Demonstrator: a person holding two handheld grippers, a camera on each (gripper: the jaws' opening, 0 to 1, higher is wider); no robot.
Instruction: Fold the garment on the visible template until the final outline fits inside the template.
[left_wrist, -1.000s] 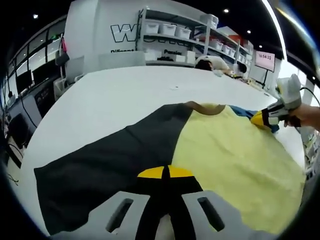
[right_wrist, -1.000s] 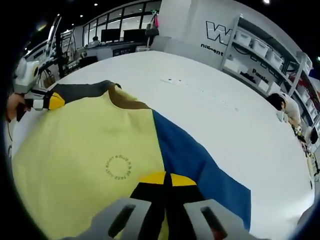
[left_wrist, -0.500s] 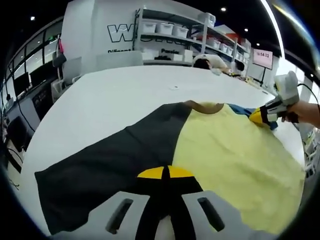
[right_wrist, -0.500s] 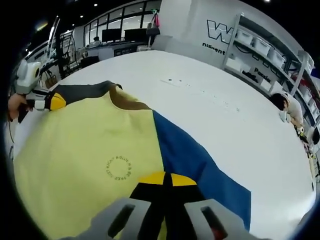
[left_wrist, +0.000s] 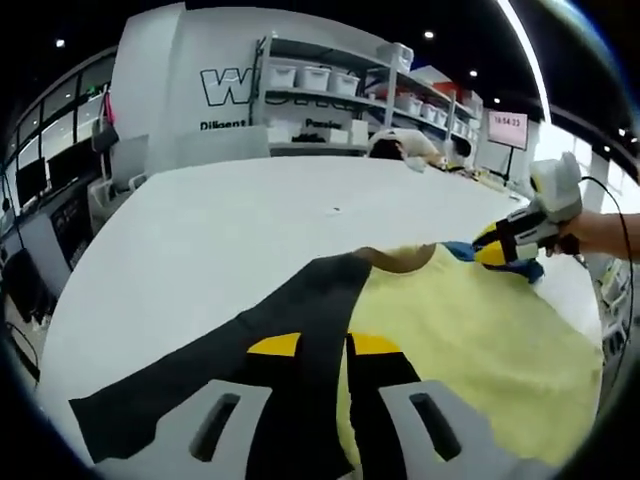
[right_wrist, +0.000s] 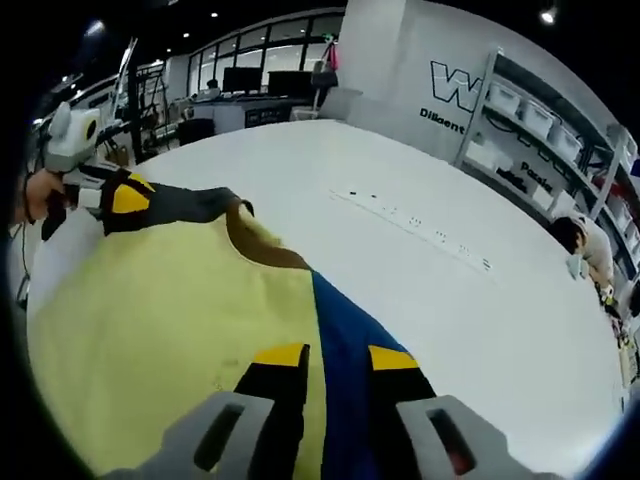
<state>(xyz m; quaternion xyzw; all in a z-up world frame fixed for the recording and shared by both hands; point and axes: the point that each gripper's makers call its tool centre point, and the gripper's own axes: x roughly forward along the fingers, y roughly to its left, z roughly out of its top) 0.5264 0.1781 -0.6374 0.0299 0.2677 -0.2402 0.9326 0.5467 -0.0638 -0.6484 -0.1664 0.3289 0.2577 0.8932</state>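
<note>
In the left gripper view, the left gripper (left_wrist: 322, 345) is standing with its jaws parted, and the dark sleeve (left_wrist: 215, 370) of the shirt (left_wrist: 470, 335) is running up between the two yellow-tipped fingers (left_wrist: 274, 346). The cloth lies in the gap, but whether the jaws are pinching it I cannot tell. The yellow body of the shirt is spreading out ahead and to the right of these jaws, with the brown collar (left_wrist: 405, 258) lying further ahead. The white table (left_wrist: 220, 220) is stretching away beyond the shirt. Far off to the right, the other gripper is showing with a person's hand (left_wrist: 600, 232) behind it, its tips sitting at the blue edge of the shirt.

In the right gripper view, the right gripper (right_wrist: 335, 357) is likewise standing partly open, with the blue sleeve (right_wrist: 350, 340) passing between its fingers (right_wrist: 392, 358); grip or no grip, I cannot tell. The yellow body is lying ahead and to the left of these jaws. At the far left, the left gripper is showing at the dark sleeve. Shelves (right_wrist: 540, 120) with white bins are standing against the wall beyond the table.
</note>
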